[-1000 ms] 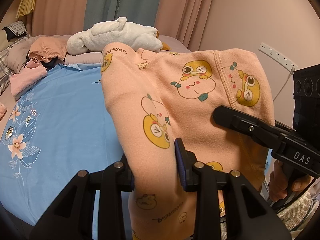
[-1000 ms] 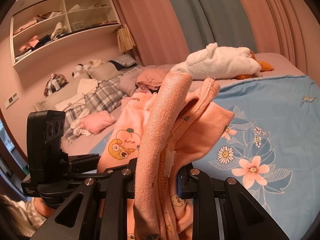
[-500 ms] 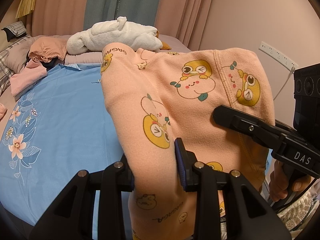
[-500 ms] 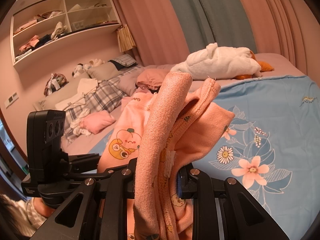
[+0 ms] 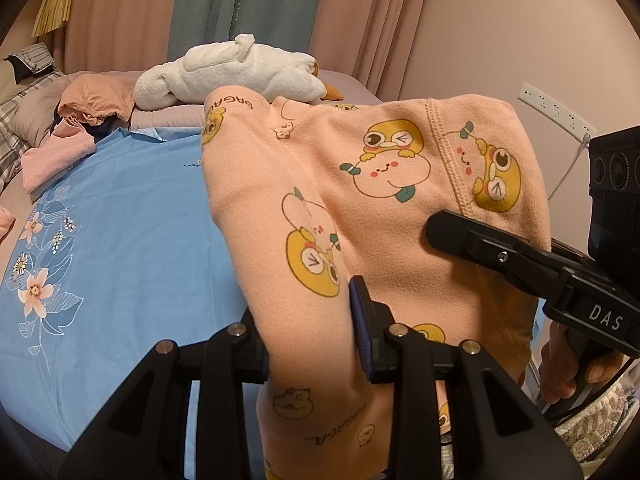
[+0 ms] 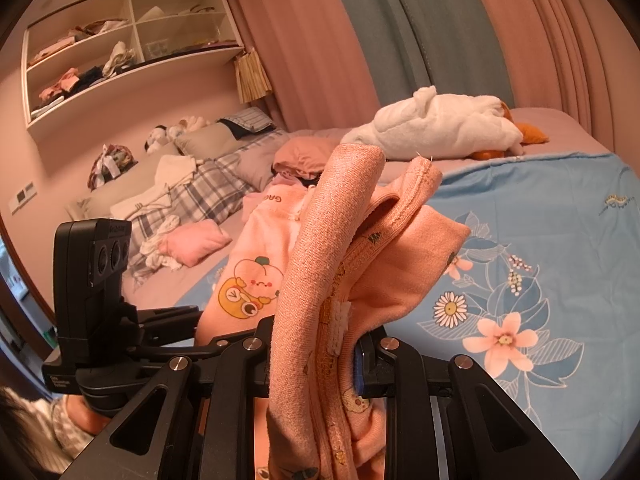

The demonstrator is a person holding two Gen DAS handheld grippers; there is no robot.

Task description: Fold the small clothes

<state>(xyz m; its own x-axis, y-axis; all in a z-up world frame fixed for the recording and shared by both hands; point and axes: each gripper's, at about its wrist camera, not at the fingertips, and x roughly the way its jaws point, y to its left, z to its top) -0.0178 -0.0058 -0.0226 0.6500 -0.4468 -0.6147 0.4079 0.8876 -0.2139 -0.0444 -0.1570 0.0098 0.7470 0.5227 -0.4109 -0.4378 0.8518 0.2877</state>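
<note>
A small peach garment (image 5: 360, 208) printed with yellow cartoon chicks hangs in the air between both grippers, above the near edge of the blue floral sheet (image 5: 120, 240). My left gripper (image 5: 310, 336) is shut on a bunched fold of its lower part. My right gripper (image 6: 316, 352) is shut on the ribbed hem and seam of the same peach garment (image 6: 328, 248), which rises past its fingers. In the left wrist view the right gripper (image 5: 448, 236) reaches in from the right, its far finger behind the cloth. The left gripper's camera block (image 6: 96, 272) shows at the right wrist view's left.
A white plush toy (image 5: 228, 72) lies at the far side of the bed. Loose pink clothes (image 5: 60, 152) and plaid pillows (image 6: 192, 196) sit at the head end. Wall shelves (image 6: 120, 48) hold folded clothes. Curtains (image 6: 380, 40) hang behind. A power strip (image 5: 556, 112) is on the right wall.
</note>
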